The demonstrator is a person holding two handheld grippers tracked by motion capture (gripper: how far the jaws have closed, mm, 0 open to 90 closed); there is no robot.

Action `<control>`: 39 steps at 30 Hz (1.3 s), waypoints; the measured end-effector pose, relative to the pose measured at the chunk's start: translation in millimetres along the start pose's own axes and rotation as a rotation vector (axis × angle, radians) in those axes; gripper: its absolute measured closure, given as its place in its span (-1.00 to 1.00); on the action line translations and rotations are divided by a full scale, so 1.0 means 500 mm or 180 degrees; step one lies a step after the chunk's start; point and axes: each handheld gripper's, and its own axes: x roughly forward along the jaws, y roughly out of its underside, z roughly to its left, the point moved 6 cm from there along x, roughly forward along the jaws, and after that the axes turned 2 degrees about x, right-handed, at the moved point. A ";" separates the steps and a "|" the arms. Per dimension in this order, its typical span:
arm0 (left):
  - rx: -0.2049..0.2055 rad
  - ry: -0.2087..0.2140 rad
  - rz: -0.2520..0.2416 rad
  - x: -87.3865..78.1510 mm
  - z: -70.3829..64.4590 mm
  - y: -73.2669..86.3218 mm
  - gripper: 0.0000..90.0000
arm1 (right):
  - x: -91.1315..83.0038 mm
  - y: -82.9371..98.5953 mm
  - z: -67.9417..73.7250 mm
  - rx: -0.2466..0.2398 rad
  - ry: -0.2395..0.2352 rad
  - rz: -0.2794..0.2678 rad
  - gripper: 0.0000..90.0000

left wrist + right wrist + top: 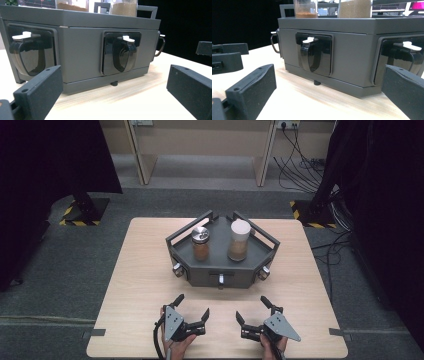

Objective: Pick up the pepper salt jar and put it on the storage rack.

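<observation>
Your left gripper (192, 309) and right gripper (249, 309) rest on the table (130, 270), jaws spread apart (holding nothing). Just ahead of both sits the grey drawer box (220, 265), carrying two jars (201, 243).

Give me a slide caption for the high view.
Both open grippers, left gripper and right gripper, wait before a grey box carrying two spice jars.

Surface (140, 285): light wood-grain top, rectangular, standing on grey carpeted floor (60, 285). One item rested directly on it: a dark grey angular caddy (200, 270), set at the far centre, raised on a short foot under its front face. Grey tabs marked the surface's near corners. Near half of the surface was bare wood.
</observation>
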 end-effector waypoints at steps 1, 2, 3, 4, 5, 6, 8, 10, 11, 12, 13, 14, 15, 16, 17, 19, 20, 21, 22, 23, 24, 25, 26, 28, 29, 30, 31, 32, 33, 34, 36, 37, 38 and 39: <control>0.0001 -0.0001 0.0000 0.000 0.000 0.000 -0.99 | 0.000 0.000 0.001 -0.0003 -0.0002 -0.0002 -0.99; 0.0001 -0.0001 0.0001 0.000 0.000 0.000 -0.99 | -0.001 0.000 0.001 -0.0006 -0.0002 -0.0002 -0.99; 0.0003 -0.0001 0.0005 0.000 0.000 0.000 -0.99 | -0.001 0.000 0.002 -0.0002 0.0000 -0.0002 -0.99; 0.0003 -0.0001 0.0007 0.000 0.000 -0.001 -0.99 | -0.001 0.001 0.002 0.0001 -0.0003 -0.0002 -0.99; 0.0005 -0.0001 0.0008 0.001 -0.001 -0.001 -0.99 | -0.001 0.001 0.002 -0.0001 -0.0002 -0.0005 -0.99; 0.0005 -0.0001 0.0007 0.000 -0.001 0.000 -0.99 | -0.001 0.002 0.002 0.0006 0.0000 -0.0003 -0.99; 0.0004 -0.0002 0.0000 0.000 -0.001 0.000 -0.99 | -0.002 0.003 0.003 0.0010 0.0001 0.0008 -0.99; -0.0002 0.0002 -0.0005 0.000 0.000 0.000 -0.99 | -0.002 0.004 0.004 0.0007 0.0000 0.0017 -0.99; -0.0004 0.0007 -0.0004 -0.001 0.000 0.000 -0.99 | -0.003 0.004 0.004 0.0007 0.0002 0.0016 -0.99; 0.0001 0.0010 -0.0009 -0.001 0.000 0.001 -0.99 | -0.003 0.003 0.005 0.0005 0.0006 0.0017 -0.99; 0.0008 0.0015 -0.0009 -0.001 -0.001 0.001 -0.99 | -0.004 0.003 0.007 0.0010 0.0010 0.0014 -0.99; 0.0012 0.0019 -0.0006 -0.001 -0.001 0.000 -0.99 | -0.005 0.002 0.007 0.0001 0.0013 0.0010 -0.99; 0.0016 0.0020 0.0000 0.000 -0.001 0.000 -0.99 | -0.005 0.002 0.007 -0.0002 0.0012 0.0008 -0.99; 0.0021 0.0020 0.0003 0.000 -0.002 0.000 -0.99 | -0.006 0.002 0.007 -0.0004 0.0013 0.0007 -0.99; 0.0021 0.0018 0.0003 0.000 -0.002 0.000 -0.99 | -0.007 0.002 0.007 -0.0008 0.0017 0.0005 -0.99; 0.0015 0.0019 0.0006 0.000 -0.001 0.000 -0.99 | -0.008 0.003 0.006 0.0002 0.0019 0.0000 -0.99; 0.0013 0.0019 0.0006 0.000 -0.001 0.000 -0.99 | -0.008 0.003 0.006 0.0017 0.0019 0.0001 -0.99; 0.0012 0.0019 0.0008 0.000 -0.001 0.000 -0.99 | -0.008 0.004 0.005 0.0025 0.0019 0.0000 -0.99; 0.0013 0.0018 0.0008 0.000 -0.001 -0.001 -0.99 | -0.008 0.004 0.005 0.0036 0.0018 0.0000 -0.99; 0.0013 0.0019 0.0008 0.000 -0.001 0.000 -0.99 | -0.008 0.004 0.005 0.0044 0.0017 0.0002 -0.99; 0.0012 0.0019 0.0008 0.000 -0.001 0.000 -0.99 | -0.008 0.005 0.004 0.0044 0.0015 0.0002 -0.99; 0.0011 0.0019 0.0009 0.000 -0.001 -0.001 -0.99 | -0.008 0.005 0.004 0.0041 0.0016 0.0005 -0.99; 0.0011 0.0020 0.0010 0.000 -0.001 -0.001 -0.99 | -0.008 0.005 0.005 0.0043 0.0016 0.0006 -0.99; 0.0012 0.0020 0.0009 0.000 -0.001 -0.001 -0.99 | -0.008 0.005 0.004 0.0044 0.0015 0.0006 -0.99; 0.0012 0.0019 0.0010 0.000 -0.001 -0.001 -0.99 | -0.008 0.005 0.004 0.0051 0.0016 0.0007 -0.99; 0.0011 0.0019 0.0011 0.000 -0.001 -0.001 -0.99 | -0.008 0.006 0.003 0.0055 0.0013 0.0003 -0.99; 0.0011 0.0019 0.0009 0.000 -0.001 -0.001 -0.99 | -0.008 0.006 0.003 0.0060 0.0014 0.0000 -0.99; 0.0011 0.0019 0.0008 0.000 -0.001 0.000 -0.99 | -0.008 0.006 0.003 0.0069 0.0011 -0.0001 -0.99; 0.0011 0.0019 0.0008 0.000 -0.001 0.000 -0.99 | -0.008 0.007 0.003 0.0071 0.0011 -0.0001 -0.99; 0.0012 0.0019 0.0009 0.000 -0.001 -0.001 -0.99 | -0.008 0.007 0.003 0.0071 0.0010 -0.0001 -0.99; 0.0013 0.0020 0.0012 0.000 -0.001 -0.001 -0.99 | -0.007 0.007 0.002 0.0072 0.0007 0.0002 -0.99; 0.0014 0.0021 0.0013 0.000 -0.001 -0.001 -0.99 | -0.007 0.007 0.002 0.0077 0.0006 0.0007 -0.99; 0.0014 0.0022 0.0013 0.000 -0.001 -0.001 -0.99 | -0.007 0.007 0.002 0.0074 0.0005 0.0009 -0.99; 0.0014 0.0021 0.0012 0.000 -0.001 -0.001 -0.99 | -0.007 0.007 0.002 0.0079 0.0005 0.0013 -0.99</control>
